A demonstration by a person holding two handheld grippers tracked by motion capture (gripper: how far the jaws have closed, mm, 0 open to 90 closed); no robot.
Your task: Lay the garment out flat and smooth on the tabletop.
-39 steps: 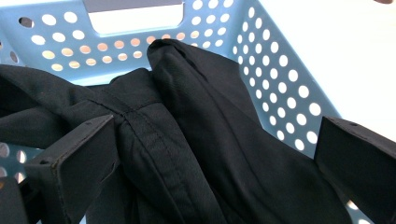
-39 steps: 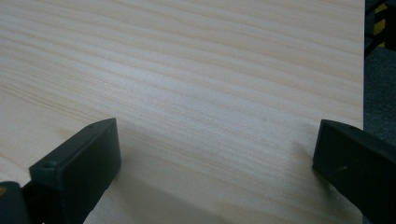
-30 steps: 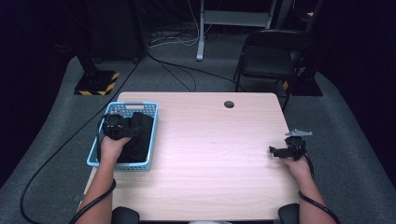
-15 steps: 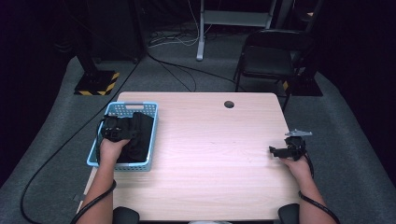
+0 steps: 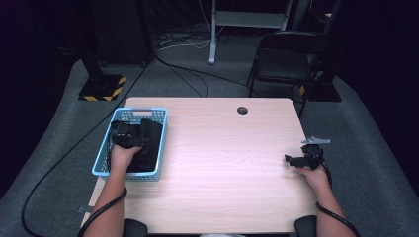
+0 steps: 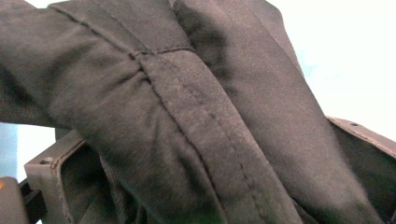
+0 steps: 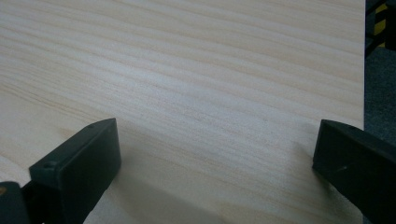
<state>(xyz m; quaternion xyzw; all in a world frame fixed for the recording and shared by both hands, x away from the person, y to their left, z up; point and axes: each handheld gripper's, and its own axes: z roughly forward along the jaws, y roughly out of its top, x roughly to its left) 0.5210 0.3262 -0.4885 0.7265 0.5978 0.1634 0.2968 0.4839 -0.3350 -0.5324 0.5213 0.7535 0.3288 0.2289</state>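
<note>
Wood fills most of the high view: a pale table [image 5: 222, 168] with a small round hole near its far edge, dark floor all around, and a black chair behind it. On your left side of the table sits a blue basket [image 5: 103, 157], and a dark cloth [image 5: 148, 140] lies bunched up inside it.

Your left gripper [image 5: 129, 139] is down in the basket, right on the cloth. In the left gripper view, the cloth [image 6: 187, 116] with its stitched seam is pressed up close to the camera and drapes over the jaws. It looks like the jaws are around a fold, but the cloth hides them, so you cannot tell if they are closed on it or just pushed in.

Your right gripper [image 5: 299, 160] rests near the right edge of the table, well apart from the basket. In the right gripper view its jaws stand wide apart with bare wood [image 7: 210, 84] between them. It holds nothing.

So the job looks like it is just at the start. The cloth is in the basket, not out on the table. What is left, as best you can judge: get a firm hold, lift the cloth out, and bring it to the open table where your right gripper can help.
</note>
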